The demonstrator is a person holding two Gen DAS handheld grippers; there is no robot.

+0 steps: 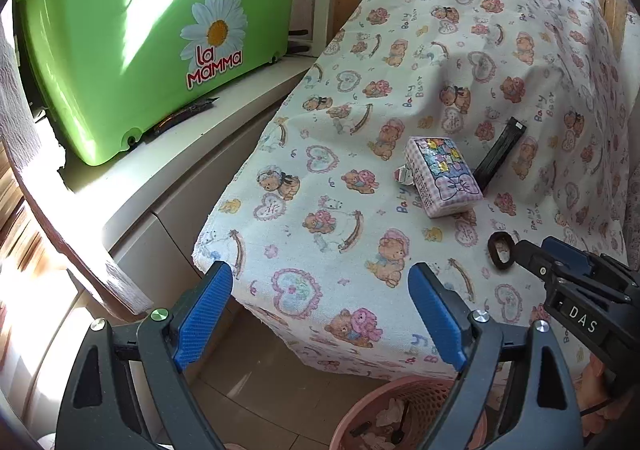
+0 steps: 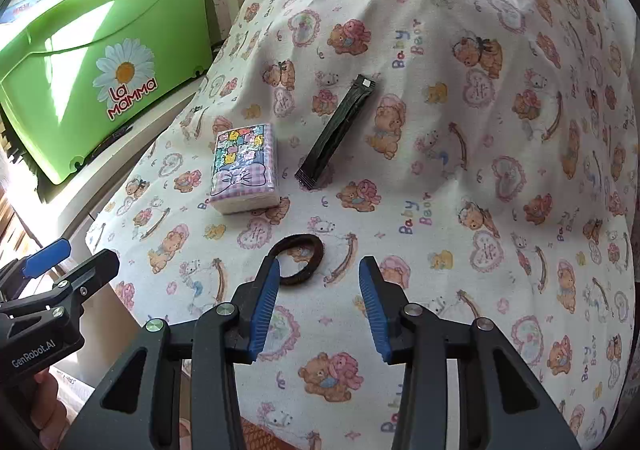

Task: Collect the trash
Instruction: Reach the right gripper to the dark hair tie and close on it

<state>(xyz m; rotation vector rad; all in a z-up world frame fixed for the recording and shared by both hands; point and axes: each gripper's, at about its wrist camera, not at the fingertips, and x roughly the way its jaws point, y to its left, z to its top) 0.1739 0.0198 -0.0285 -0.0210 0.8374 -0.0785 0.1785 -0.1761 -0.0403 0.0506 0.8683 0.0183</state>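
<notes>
- Brown hair tie (image 2: 297,259) lies near the front edge of the bear-print cloth (image 2: 460,185), just ahead of your right gripper (image 2: 319,308), whose jaws stand wide apart, holding nothing.
- Your left gripper (image 1: 320,314) hangs off the cloth's front left corner, jaws spread wide and empty.
- The tissue pack (image 2: 244,169) and black sachet (image 2: 336,131) lie further back; a small crumpled wrapper (image 1: 405,174) touches the pack's left side.
- The pink basket (image 1: 404,410) sits on the floor below the front edge.
- A green tub (image 1: 140,41) stands on the white cabinet (image 1: 192,165) at the left.
</notes>
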